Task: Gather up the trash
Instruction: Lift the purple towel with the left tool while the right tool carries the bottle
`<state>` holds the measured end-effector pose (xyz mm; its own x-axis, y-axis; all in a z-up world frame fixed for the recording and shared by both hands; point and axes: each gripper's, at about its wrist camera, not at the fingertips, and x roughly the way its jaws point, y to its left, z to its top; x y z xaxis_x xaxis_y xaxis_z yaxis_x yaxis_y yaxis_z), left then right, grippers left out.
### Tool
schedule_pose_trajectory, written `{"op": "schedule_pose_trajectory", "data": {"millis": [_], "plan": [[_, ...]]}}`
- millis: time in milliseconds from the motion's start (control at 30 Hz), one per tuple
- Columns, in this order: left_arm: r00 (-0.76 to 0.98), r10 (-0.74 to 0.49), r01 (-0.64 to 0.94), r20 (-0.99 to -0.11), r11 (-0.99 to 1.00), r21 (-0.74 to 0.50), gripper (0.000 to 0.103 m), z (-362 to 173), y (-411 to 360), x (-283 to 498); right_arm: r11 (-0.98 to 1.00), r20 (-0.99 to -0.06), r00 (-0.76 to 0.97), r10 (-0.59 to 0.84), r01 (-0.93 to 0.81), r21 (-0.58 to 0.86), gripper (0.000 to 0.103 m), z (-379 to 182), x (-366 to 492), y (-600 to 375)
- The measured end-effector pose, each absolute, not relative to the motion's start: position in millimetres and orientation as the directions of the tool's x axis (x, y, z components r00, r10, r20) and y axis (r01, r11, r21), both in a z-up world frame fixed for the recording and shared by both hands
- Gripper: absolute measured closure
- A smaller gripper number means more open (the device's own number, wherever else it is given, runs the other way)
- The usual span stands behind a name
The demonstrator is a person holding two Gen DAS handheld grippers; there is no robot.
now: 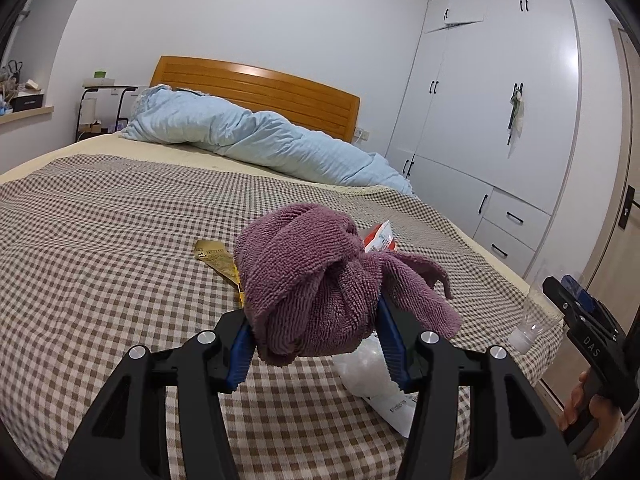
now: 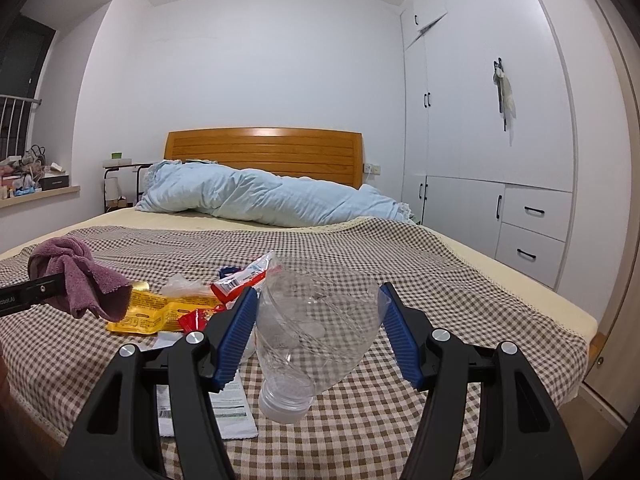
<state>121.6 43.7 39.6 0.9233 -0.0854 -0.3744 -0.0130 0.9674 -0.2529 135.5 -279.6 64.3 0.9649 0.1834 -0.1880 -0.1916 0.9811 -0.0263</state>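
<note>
- Purple terry towel (image 1: 316,280) bunched and clamped between the blue pads of the left gripper (image 1: 316,336), lifted above the checked bedspread (image 1: 100,248).
- Clear crushed bottle (image 2: 308,328), white cap down, pinched in the right gripper (image 2: 316,332).
- Printed "DAS" on the right gripper's body.
- Yellow wrapper (image 2: 148,312), red packet (image 2: 244,278) and white paper (image 2: 232,404) on the bedspread; print too small, perhaps labels.

On the bed (image 2: 460,264), wrappers (image 2: 160,312) lie near the foot edge left of the held bottle (image 2: 316,328), the quilt (image 2: 272,200) along the headboard (image 2: 264,152), the wardrobe (image 2: 500,120) to its right.
</note>
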Motion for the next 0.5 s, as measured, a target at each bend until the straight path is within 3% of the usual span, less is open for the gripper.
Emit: {"op": "schedule_pose_trajectory", "data": {"millis": [233, 500], "plan": [[0.924, -0.104, -0.016, -0.367, 0.951, -0.307, 0.052, 42, 48, 103, 0.974, -0.172, 0.961, 0.216, -0.225, -0.033, 0.042, 72, 117, -280], [0.931, -0.098, -0.005, -0.351, 0.959, -0.282, 0.052, 37, 40, 75, 0.970, -0.192, 0.952, 0.238, -0.245, -0.010, 0.042, 61, 89, -287]]}}
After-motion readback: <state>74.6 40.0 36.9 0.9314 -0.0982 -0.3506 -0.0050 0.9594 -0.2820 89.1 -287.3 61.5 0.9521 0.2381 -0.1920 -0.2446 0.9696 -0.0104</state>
